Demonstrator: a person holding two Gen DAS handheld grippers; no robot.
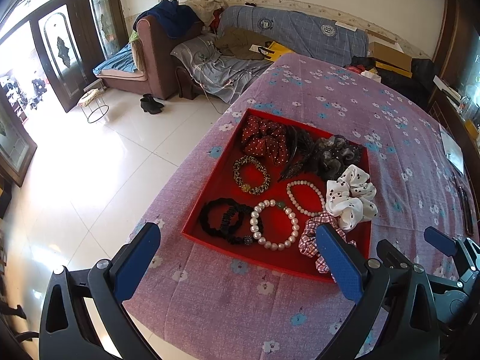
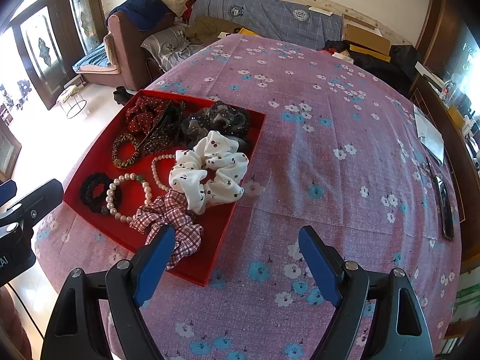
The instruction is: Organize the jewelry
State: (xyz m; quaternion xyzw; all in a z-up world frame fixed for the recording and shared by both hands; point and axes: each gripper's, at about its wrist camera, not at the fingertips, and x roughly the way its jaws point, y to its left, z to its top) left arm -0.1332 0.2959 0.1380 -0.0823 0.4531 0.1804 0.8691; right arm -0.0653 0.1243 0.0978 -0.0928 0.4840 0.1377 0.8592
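A red tray point(image 1: 216, 186) point(image 2: 87, 180) lies on the purple flowered tablecloth near its left edge. It holds two pearl bracelets point(image 1: 274, 225) point(image 2: 127, 196), black hair ties point(image 1: 223, 220), a leopard tie point(image 1: 251, 174), a red dotted scrunchie point(image 1: 264, 141), dark scrunchies point(image 1: 333, 156), a white cherry scrunchie point(image 1: 351, 196) point(image 2: 210, 169) and a pink plaid scrunchie point(image 1: 312, 237) point(image 2: 171, 216). My left gripper point(image 1: 237, 255) is open and empty above the tray's near edge. My right gripper point(image 2: 237, 258) is open and empty above the tray's near right corner.
The tablecloth point(image 2: 330, 150) stretches right of the tray. A dark phone point(image 2: 445, 210) and a paper point(image 2: 430, 138) lie at the table's right edge. A sofa point(image 1: 270, 39) with clothes, boots point(image 1: 151, 103) and a stool point(image 1: 96, 106) stand on the floor beyond.
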